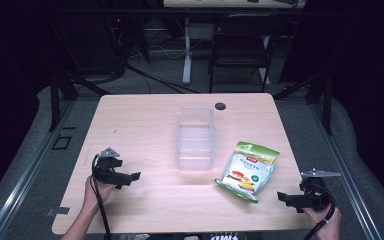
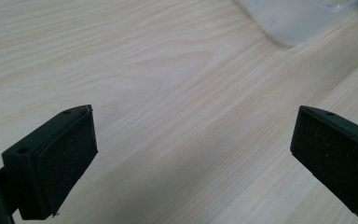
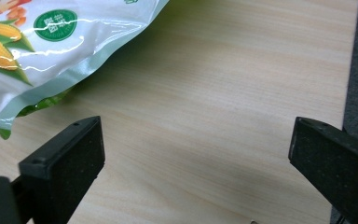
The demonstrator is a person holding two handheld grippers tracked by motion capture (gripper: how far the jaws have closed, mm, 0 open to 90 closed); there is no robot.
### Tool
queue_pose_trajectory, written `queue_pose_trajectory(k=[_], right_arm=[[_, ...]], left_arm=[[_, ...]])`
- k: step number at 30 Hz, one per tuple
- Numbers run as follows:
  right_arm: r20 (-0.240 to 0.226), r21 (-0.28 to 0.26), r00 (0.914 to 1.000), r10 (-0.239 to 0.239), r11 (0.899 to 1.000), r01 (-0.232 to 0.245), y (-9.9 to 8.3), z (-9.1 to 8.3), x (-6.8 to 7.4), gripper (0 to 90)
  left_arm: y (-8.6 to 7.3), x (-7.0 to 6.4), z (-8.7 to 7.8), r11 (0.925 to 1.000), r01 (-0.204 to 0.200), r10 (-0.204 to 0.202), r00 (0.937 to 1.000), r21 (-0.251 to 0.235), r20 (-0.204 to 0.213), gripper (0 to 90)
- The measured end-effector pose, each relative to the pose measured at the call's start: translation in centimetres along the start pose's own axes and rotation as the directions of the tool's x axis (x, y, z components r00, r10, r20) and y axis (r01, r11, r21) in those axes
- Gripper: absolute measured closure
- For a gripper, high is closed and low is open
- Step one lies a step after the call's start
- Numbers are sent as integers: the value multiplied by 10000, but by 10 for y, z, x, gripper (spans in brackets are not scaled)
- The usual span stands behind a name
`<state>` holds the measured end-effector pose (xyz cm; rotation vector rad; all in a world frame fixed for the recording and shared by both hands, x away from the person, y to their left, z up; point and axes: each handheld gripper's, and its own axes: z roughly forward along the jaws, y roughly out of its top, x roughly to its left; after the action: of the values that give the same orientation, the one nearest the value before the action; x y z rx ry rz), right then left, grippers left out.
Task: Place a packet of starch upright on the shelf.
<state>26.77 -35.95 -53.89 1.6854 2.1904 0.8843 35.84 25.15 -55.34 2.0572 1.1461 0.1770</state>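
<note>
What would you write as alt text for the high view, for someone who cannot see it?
A person's hands hold a left gripper and a right gripper, both open, at the near corners of a wooden table. A clear plastic box stands mid-table, with a green and white snack bag flat beside it, toward the right gripper.

The table [image 1: 145, 125] is pale wood with a fine streaked grain. At its centre the clear container [image 1: 195, 138] looks frosted and colourless. Right of the container, the snack bag [image 1: 247, 171] is white with a green top band, yellow corn artwork and a round green badge (glossy). Both grippers' jaws are matte black.
</note>
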Motion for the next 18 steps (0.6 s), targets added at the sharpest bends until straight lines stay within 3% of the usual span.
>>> queue_pose_trajectory(k=[5,11,12,14,18], right_arm=[[110,74,9999,-2,10000,1,-1,-1,2,28],[-105,331,9999,53,9994,-49,1,2,3,31],[-358,421,9993,78,9991,-63,3,4,4,32],[-427,428,9990,102,9990,-84,5,6,5,36],[-531,486,9985,115,9988,-89,8,8,6,36]], left_arm=[[2,2,-4,9999,10,-11,10000,-138,-70,5],[1,3,-3,10000,29,-30,10000,-90,-67,4],[0,5,-3,9999,137,-137,9999,-74,45,1],[0,5,-3,9999,142,-142,9999,-66,64,1],[-1,3,-7,10000,-46,46,10000,-1,87,1]])
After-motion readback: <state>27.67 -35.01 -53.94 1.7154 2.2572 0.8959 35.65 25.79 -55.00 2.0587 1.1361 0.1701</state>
